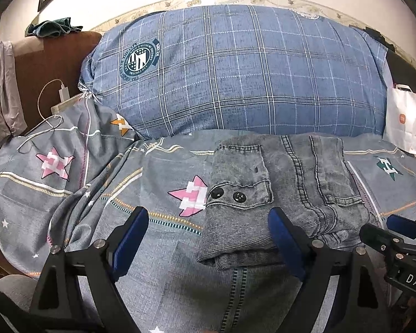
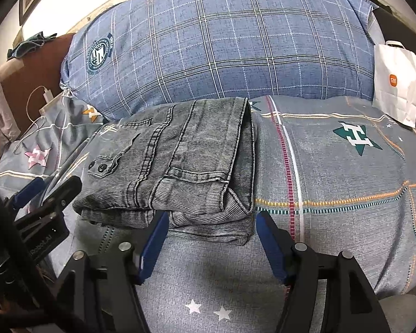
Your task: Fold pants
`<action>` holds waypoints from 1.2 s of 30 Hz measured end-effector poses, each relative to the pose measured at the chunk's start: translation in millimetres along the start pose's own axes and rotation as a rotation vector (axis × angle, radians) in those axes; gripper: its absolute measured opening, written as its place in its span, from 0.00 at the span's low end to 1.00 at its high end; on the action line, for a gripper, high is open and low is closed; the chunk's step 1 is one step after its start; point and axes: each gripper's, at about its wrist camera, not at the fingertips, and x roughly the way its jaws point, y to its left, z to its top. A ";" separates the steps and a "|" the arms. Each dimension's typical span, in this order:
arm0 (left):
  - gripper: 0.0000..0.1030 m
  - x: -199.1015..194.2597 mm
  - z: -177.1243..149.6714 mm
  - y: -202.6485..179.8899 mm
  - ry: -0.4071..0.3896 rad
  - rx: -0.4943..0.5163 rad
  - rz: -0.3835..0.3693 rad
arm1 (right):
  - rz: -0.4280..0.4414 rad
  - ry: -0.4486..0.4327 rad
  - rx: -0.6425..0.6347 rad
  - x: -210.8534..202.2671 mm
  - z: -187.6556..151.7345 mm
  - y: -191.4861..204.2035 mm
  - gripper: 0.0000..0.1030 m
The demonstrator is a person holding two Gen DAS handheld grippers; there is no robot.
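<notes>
Grey washed-denim pants [image 1: 291, 172] lie folded into a compact rectangle on the grey star-print bed sheet [image 1: 152, 263]. A pocket flap with two black buttons faces up at their left side. My left gripper [image 1: 208, 216] is open, its blue pads spread either side of the bundle's near left corner without pressing it. In the right wrist view the folded pants [image 2: 180, 152] sit left of centre. My right gripper [image 2: 212, 219] is open just in front of their near right edge. Each gripper shows at the edge of the other's view: the right [image 1: 396, 227], the left [image 2: 41, 191].
A large blue plaid bedding bundle [image 1: 235, 69] lies right behind the pants. A white paper bag [image 1: 402, 116] stands at the far right. A white charger with its cable [image 1: 61, 94] lies at the left by the brown headboard [image 1: 50, 63], with cloths draped over it.
</notes>
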 end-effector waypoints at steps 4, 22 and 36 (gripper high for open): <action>0.86 -2.4 -0.3 -2.0 -0.012 0.013 0.002 | -0.005 -0.003 -0.007 -0.5 0.0 1.4 0.67; 0.86 -3.3 -2.1 -8.3 -0.003 0.032 0.001 | -0.021 -0.015 -0.017 -2.7 1.4 2.8 0.68; 0.86 -1.6 -2.9 -10.7 0.006 0.044 -0.004 | -0.021 -0.021 -0.015 -2.3 2.6 1.6 0.68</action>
